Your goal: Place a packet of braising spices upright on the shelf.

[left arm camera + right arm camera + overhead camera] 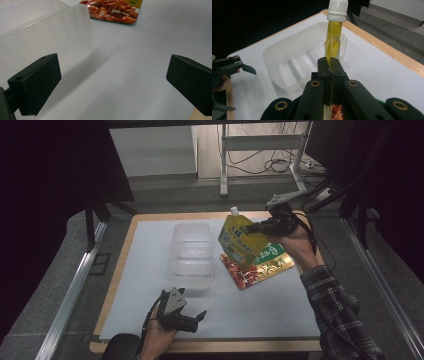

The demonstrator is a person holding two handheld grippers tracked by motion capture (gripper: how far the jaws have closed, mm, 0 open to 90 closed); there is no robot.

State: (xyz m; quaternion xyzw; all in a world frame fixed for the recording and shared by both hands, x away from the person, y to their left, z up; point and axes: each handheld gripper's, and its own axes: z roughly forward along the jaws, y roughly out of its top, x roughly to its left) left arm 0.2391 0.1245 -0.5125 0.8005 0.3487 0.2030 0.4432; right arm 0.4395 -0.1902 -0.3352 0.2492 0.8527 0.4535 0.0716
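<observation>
A yellow spouted pouch (242,239) with a white cap (337,9) hangs in the air, tilted, just right of the clear plastic tub (190,257). My right gripper (252,227) is shut on the pouch's upper edge; in the right gripper view its jaws pinch the yellow pouch (333,37) edge-on, with the clear tub (294,58) beyond. A flat red and gold snack packet (257,266) lies on the sheet under the pouch. My left gripper (197,319) rests open near the front edge, below the tub. In the left gripper view the tub wall (47,35) stands at left and the snack packet (112,10) at top.
A white sheet (280,305) covers the wooden table (115,265). Dark floor, a metal rail (70,295) at left and a table frame with cables (260,160) lie beyond the far edge. A person's plaid sleeve (332,305) crosses the right side.
</observation>
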